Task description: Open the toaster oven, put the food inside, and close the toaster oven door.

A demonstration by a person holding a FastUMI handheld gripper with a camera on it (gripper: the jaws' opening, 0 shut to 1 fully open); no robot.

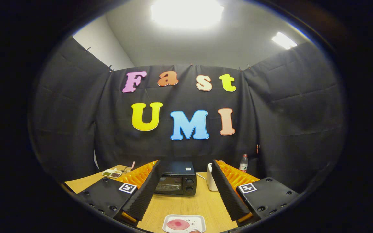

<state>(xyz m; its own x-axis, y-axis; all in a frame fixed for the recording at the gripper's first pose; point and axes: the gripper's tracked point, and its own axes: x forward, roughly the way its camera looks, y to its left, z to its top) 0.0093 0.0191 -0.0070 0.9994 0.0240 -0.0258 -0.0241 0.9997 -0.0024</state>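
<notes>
A black toaster oven (pixel 176 181) stands at the back of the wooden table, well beyond my fingers, its glass door closed and two knobs on its right side. Close under the fingertips lies a white rectangular tray (pixel 186 222) with a round pink slice of food (pixel 178 224) on it. My gripper (pixel 184 181) is open, its two fingers spread wide with nothing between them, the oven framed in the gap. It hangs above the table and touches nothing.
A white appliance (pixel 211 181) with a cable stands right of the oven. Behind it, by the cloth wall, is a plastic water bottle (pixel 243 162). At the table's back left corner sit a small divided dish (pixel 112 173) and a little wire object.
</notes>
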